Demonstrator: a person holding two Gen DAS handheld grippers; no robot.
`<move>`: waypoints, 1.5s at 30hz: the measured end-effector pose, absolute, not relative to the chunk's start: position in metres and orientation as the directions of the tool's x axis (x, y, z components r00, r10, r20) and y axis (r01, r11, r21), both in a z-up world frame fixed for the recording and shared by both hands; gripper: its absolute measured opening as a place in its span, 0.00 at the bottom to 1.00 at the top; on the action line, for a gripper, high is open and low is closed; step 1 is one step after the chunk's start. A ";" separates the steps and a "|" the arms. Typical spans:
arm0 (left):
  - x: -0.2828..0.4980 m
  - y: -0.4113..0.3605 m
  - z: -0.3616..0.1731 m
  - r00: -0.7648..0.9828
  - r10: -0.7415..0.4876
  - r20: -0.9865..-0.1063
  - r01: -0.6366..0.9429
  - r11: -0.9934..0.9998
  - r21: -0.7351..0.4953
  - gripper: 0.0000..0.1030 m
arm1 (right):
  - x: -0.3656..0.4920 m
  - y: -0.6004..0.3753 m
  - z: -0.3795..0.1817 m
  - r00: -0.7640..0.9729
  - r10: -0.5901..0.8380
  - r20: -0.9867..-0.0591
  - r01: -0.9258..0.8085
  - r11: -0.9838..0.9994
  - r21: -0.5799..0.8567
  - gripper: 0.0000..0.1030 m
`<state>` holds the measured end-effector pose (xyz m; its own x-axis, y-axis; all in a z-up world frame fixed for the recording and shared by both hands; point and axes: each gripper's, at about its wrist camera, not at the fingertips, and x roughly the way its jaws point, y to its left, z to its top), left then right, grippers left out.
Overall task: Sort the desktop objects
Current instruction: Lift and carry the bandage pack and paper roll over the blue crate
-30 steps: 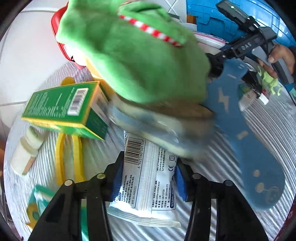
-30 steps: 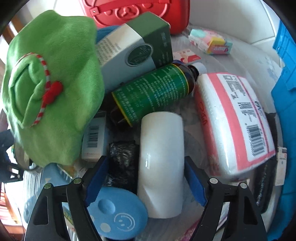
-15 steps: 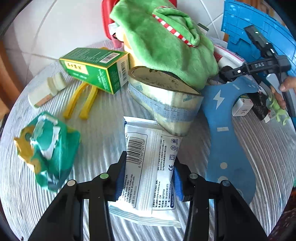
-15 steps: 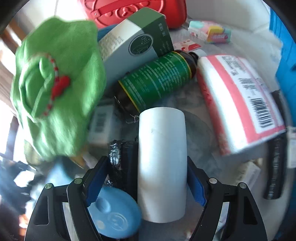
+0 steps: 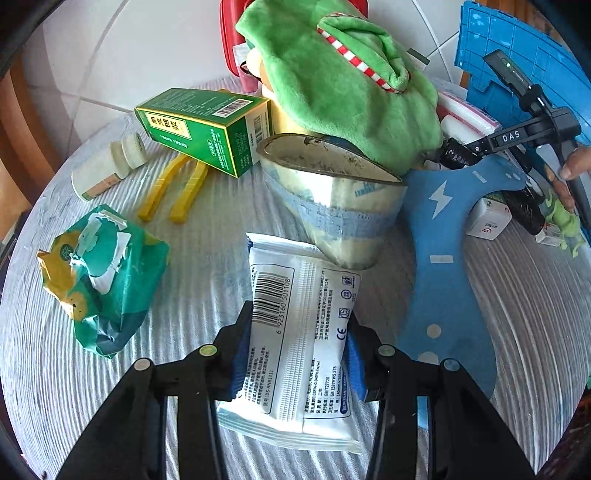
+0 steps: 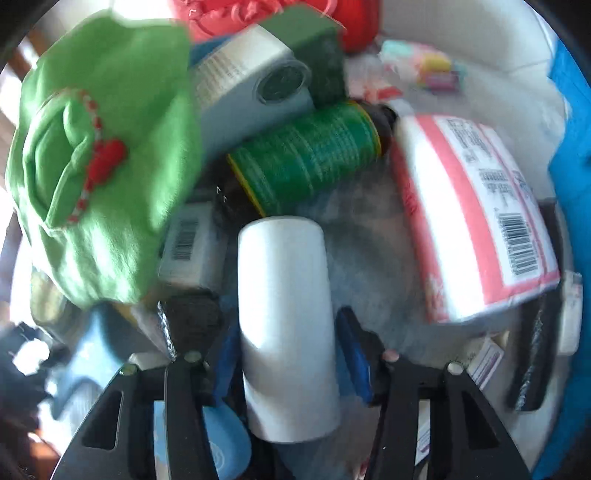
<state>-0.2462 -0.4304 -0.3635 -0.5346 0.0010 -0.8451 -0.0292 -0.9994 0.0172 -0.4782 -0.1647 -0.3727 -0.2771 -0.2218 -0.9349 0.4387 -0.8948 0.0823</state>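
My left gripper (image 5: 297, 354) is shut on a white wipes packet (image 5: 295, 339) with a barcode, held just above the round table (image 5: 517, 314). My right gripper (image 6: 288, 354) is shut on a white cylinder (image 6: 286, 332) over the pile; its frame (image 5: 517, 136) shows at the right of the left wrist view. A green plush hat (image 5: 343, 81) with a red-white trim lies on the pile and also shows in the right wrist view (image 6: 99, 155).
On the table lie a green box (image 5: 207, 129), yellow tongs (image 5: 173, 192), a white pill bottle (image 5: 107, 170), a green bag (image 5: 103, 273), a metal cup (image 5: 332, 199) and a blue board (image 5: 443, 266). A green-labelled bottle (image 6: 306, 158), pink-white pack (image 6: 476, 218), red case (image 6: 258, 18) and blue crate (image 5: 517, 59) crowd the pile.
The left gripper has pulled back from the pile with the packet, so more of the table shows. The right gripper has closed in on the white cylinder and shifted slightly; its view is blurred.
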 end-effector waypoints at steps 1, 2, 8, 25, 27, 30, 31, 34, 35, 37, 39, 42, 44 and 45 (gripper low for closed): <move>-0.246 -0.432 -0.363 -0.539 -0.002 -0.843 -0.025 -1.000 0.018 0.42 | -0.476 -0.167 -0.373 -0.290 -0.215 -0.932 0.441 -0.895 0.069 0.43; -0.246 -0.432 -0.363 -0.546 -0.013 -0.837 -0.014 -1.000 0.025 0.41 | -0.473 -0.168 -0.372 -0.306 -0.213 -0.928 0.436 -0.898 0.062 0.43; -0.234 -0.444 -0.351 -0.594 -0.041 -0.803 0.049 -0.999 0.015 0.37 | -0.441 -0.179 -0.359 -0.431 -0.177 -0.885 0.448 -0.893 -0.040 0.43; -0.220 -0.395 -0.196 -0.814 -0.127 -0.567 0.044 -0.986 0.158 0.37 | -0.371 -0.155 -0.205 -0.702 -0.287 -0.651 0.385 -0.923 -0.008 0.43; -0.227 -0.385 -0.177 -0.828 -0.119 -0.548 0.043 -0.988 0.150 0.37 | -0.352 -0.156 -0.180 -0.732 -0.300 -0.612 0.377 -0.926 0.002 0.43; -0.232 -0.373 -0.151 -0.853 -0.109 -0.510 0.048 -0.990 0.130 0.37 | -0.331 -0.155 -0.146 -0.772 -0.299 -0.560 0.357 -0.934 0.008 0.43; -0.233 -0.368 -0.143 -0.862 -0.106 -0.496 0.046 -0.990 0.131 0.37 | -0.325 -0.153 -0.136 -0.784 -0.300 -0.543 0.350 -0.937 0.011 0.43; -0.234 -0.353 -0.118 -0.886 -0.094 -0.453 0.034 -0.990 0.139 0.37 | -0.309 -0.147 -0.111 -0.815 -0.292 -0.500 0.329 -0.944 0.015 0.43; -0.235 -0.348 -0.109 -0.894 -0.086 -0.439 0.028 -0.990 0.138 0.37 | -0.304 -0.145 -0.104 -0.824 -0.289 -0.488 0.322 -0.946 0.016 0.43; -0.236 -0.340 -0.098 -0.905 -0.073 -0.419 0.015 -0.990 0.140 0.37 | -0.295 -0.140 -0.091 -0.844 -0.275 -0.461 0.305 -0.952 0.011 0.43; -0.238 -0.330 -0.087 -0.912 -0.060 -0.405 0.002 -0.990 0.142 0.37 | -0.286 -0.134 -0.080 -0.860 -0.262 -0.438 0.288 -0.958 0.008 0.43; -0.244 -0.315 -0.077 -0.917 -0.028 -0.397 -0.028 -0.990 0.136 0.37 | -0.275 -0.123 -0.063 -0.881 -0.244 -0.405 0.264 -0.965 0.008 0.43; -0.248 -0.304 -0.071 -0.919 -0.003 -0.395 -0.052 -0.990 0.130 0.37 | -0.267 -0.113 -0.052 -0.893 -0.233 -0.386 0.249 -0.968 0.007 0.43; -0.250 -0.296 -0.066 -0.920 0.013 -0.391 -0.069 -0.989 0.129 0.37 | -0.262 -0.106 -0.045 -0.901 -0.222 -0.373 0.238 -0.971 0.004 0.43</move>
<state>-0.2500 -0.2964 -0.0665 -0.9201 0.0127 -0.3914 -0.0685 -0.9893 0.1289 -0.2621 -0.1062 -0.0452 -0.9007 -0.2223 -0.3733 0.2381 -0.9712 0.0040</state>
